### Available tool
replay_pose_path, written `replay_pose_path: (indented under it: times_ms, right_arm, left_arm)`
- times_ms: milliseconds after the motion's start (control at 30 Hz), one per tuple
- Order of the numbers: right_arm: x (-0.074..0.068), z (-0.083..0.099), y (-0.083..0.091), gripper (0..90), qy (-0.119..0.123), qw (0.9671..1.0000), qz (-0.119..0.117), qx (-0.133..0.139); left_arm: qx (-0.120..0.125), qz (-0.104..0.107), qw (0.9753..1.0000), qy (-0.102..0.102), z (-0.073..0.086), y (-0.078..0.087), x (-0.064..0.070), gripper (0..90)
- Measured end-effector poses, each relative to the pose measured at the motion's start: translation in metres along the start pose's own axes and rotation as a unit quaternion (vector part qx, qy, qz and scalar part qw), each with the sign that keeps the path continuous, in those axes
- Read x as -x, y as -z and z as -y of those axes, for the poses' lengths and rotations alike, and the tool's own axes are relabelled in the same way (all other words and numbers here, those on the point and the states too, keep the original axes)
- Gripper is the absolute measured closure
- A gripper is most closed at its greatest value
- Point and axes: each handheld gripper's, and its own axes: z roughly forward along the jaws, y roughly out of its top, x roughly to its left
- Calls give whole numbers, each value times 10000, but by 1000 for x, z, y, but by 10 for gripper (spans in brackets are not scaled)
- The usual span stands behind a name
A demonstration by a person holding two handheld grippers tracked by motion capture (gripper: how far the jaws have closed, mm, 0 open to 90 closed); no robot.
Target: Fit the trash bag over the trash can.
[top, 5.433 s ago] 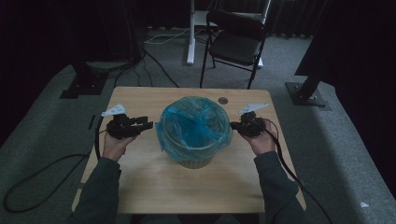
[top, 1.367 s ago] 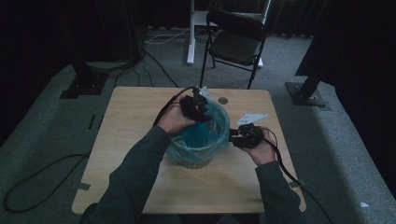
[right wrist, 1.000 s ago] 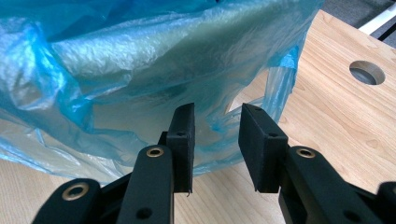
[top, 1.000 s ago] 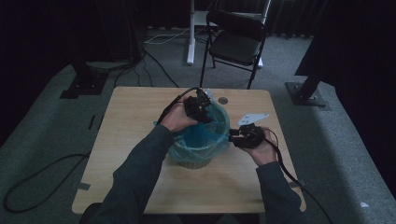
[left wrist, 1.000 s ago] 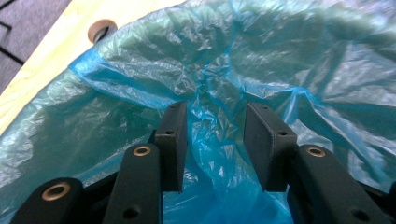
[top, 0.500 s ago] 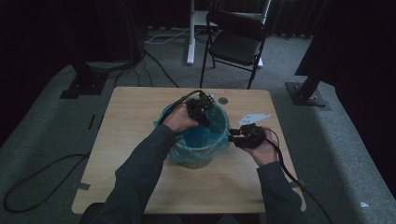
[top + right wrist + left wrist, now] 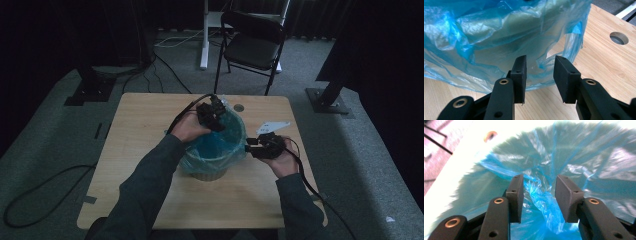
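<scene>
Wooden table [image 7: 140,150], dim room: blue bag [image 7: 215,145] lining a basket [image 7: 209,175] near the middle.

We see the left gripper [image 7: 537,192] at the bag's far rim, jaws apart with a twist of plastic between them; the right gripper [image 7: 539,72] gapes at the bag's hanging edge, gripping nothing. Folding chair [image 7: 252,42] stands beyond.

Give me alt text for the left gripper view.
Two black jaws of the left gripper stand open around a twisted fold of the blue plastic bag. The crinkled bag spreads behind them, with pale table at upper left.
</scene>
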Motion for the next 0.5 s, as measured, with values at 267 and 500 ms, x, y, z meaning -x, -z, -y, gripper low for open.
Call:
replay_pose_path:
  times_ms: [267, 500]
  right_arm:
    - [1, 1, 2, 604, -34, 10000, 32, 41]
    - [2, 5, 1, 593, -69, 10000, 31, 23]
  left_arm:
    - [625, -260, 9977, 28, 14, 38, 5, 582]
    - [1031, -518, 9929, 298, 42, 64, 0, 576]
